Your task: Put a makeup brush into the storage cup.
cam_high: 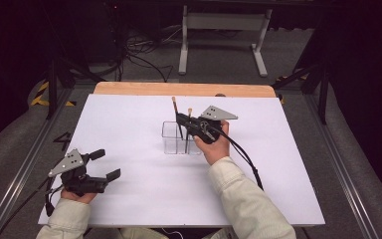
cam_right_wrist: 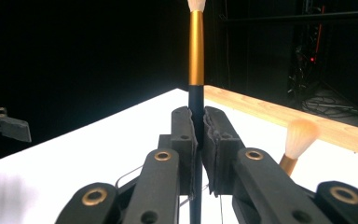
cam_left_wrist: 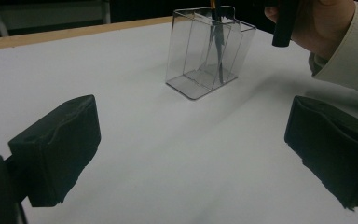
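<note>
— Black rubbery fingers (cam_right_wrist: 186, 140) of the right gripper (cam_right_wrist: 198, 135) are sitting closest to the lens, aren't they? What are they doing?

— Pinching a brush (cam_right_wrist: 196, 60) by its slim black handle. It is standing upright, with a shiny gold metal ferrule above the pads and a pale, soft tuft at the very top.

— Where is that brush sitting?

— Its lower end is reaching down into a clear plastic holder (cam_high: 171, 139), a boxy, thin-walled thing split into compartments, near the middle of the tabletop (cam_high: 129, 124). Which compartment, I cannot tell.

— Anything sharing the holder?

— A second brush (cam_right_wrist: 297, 140), shorter, with a fluffy peach-tinted head and a gold collar, is leaning just beside the gripped one.

— And the other hand?

— The left gripper (cam_high: 99, 167) is resting low at the near left corner, well apart from the holder. Its blocky, matte fingers (cam_left_wrist: 56, 149) are standing spread wide with nothing between them. A grey three-cornered plate is riding on top.

— What about the surface?

— Smooth, white and matte, with a strip of pale wood showing along the far edge.

— The room?

— Dim. Grey floor, tangled black cables (cam_high: 139, 55), and a white metal frame (cam_high: 224, 35) standing behind the tabletop. Cream sleeves (cam_high: 248, 199) are coming in from below.
</note>
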Demonstrator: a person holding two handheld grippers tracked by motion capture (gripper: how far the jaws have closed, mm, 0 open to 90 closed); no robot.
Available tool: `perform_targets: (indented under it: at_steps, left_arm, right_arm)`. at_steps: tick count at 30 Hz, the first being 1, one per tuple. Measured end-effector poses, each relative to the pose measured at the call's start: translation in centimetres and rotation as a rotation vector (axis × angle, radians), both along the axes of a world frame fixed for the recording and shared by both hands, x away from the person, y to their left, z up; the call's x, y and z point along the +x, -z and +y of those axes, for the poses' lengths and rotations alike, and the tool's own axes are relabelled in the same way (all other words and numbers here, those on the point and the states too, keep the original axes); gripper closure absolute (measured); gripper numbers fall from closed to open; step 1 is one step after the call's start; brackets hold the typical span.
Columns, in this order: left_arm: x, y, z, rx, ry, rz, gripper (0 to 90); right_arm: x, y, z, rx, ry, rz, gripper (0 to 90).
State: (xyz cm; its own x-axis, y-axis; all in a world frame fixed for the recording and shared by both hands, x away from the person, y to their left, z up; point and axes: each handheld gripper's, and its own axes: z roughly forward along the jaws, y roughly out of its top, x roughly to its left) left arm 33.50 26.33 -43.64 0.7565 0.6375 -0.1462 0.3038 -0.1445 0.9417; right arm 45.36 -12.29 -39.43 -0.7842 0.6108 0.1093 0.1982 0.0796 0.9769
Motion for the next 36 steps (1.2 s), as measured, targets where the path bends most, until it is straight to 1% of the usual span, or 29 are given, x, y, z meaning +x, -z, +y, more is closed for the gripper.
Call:
perform_targets:
  at_steps: [9, 16, 19, 21, 23, 24, 26, 29, 32, 35, 36]
  left_arm:
    - [0.0, 0.0, 0.0, 0.002, 0.002, -0.003, 4.2]
    - [0.0, 0.0, 0.0, 0.004, 0.004, -0.003, 4.2]
    - [0.0, 0.0, 0.0, 0.003, 0.002, -0.001, 4.2]
    - [0.1, 0.0, 0.0, 0.003, 0.002, -0.002, 4.2]
    - [0.1, -0.1, 0.0, 0.004, 0.002, -0.004, 4.2]
    - [0.1, -0.1, 0.0, 0.0, 0.002, -0.001, 4.2]
    - [0.1, 0.0, 0.0, 0.0, 0.003, -0.002, 4.2]
    - [0.1, -0.1, 0.0, -0.001, 0.003, -0.002, 4.2]
    - [0.1, -0.1, 0.0, 0.0, 0.003, -0.002, 4.2]
    - [0.0, -0.1, 0.1, 0.002, 0.002, -0.002, 4.2]
    - [0.0, -0.1, 0.1, 0.004, 0.002, -0.003, 4.2]
  right_arm:
    - [0.1, 0.5, -0.1, -0.018, 0.014, 0.035, 83.6]
    - [0.2, 0.8, -0.2, -0.035, 0.023, 0.07, 83.6]
    - [0.2, 0.9, -0.2, -0.037, 0.021, 0.079, 83.6]
    - [0.3, 0.9, -0.2, -0.032, 0.01, 0.085, 83.5]
    - [0.2, 0.8, -0.3, -0.036, 0.0, 0.091, 83.4]
    - [0.2, 0.7, -0.3, -0.035, -0.003, 0.094, 82.1]
    - [0.0, 0.5, -0.5, -0.028, -0.02, 0.095, 76.8]
    - [-0.4, -0.1, -0.9, -0.033, -0.03, 0.078, 67.3]
    - [-1.0, -0.9, -1.3, -0.042, -0.041, 0.045, 56.6]
    - [-1.8, -1.7, -1.7, -0.05, -0.058, 0.017, 43.9]
    - [-2.1, -2.0, -1.9, -0.056, -0.066, 0.01, 41.4]
